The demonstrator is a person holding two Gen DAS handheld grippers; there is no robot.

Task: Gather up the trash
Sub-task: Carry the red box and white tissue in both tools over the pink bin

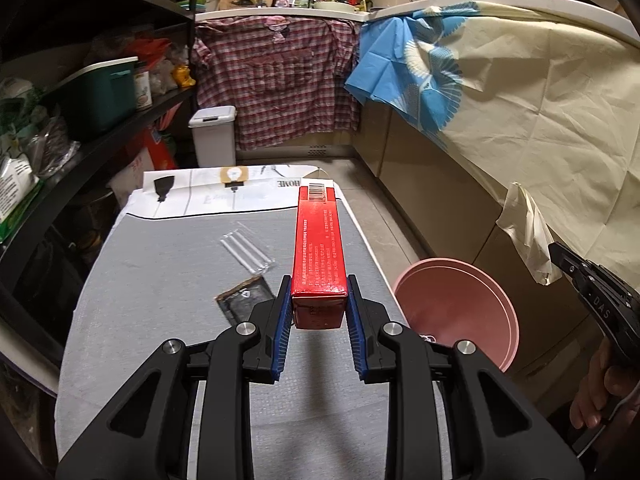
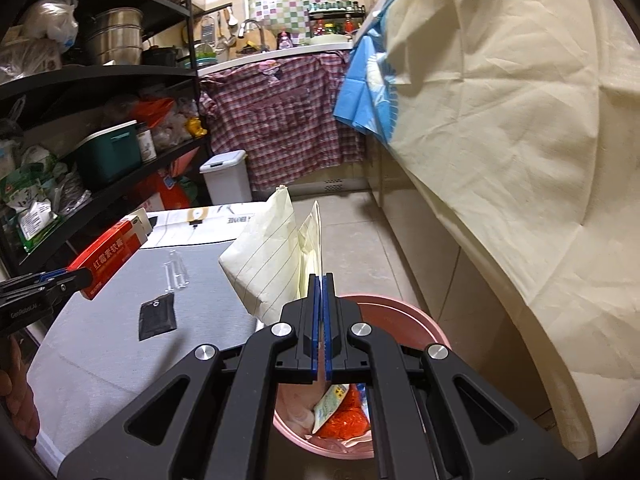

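Red carton [image 1: 319, 248] pinched in my left gripper [image 1: 319, 312] jaws | lined paper [image 2: 276, 256] pinched in right gripper [image 2: 321, 320] jaws above pink bin [image 2: 424, 320] | step: carrying to bin | next: release paper, then carton over.

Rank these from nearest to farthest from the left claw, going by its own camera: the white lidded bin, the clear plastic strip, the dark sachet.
From the left claw, which grips a red box:
1. Dark sachet, on the grey cloth just left of the claw.
2. Clear plastic strip, farther up the cloth, also left.
3. White lidded bin, on the floor beyond the table's far end.
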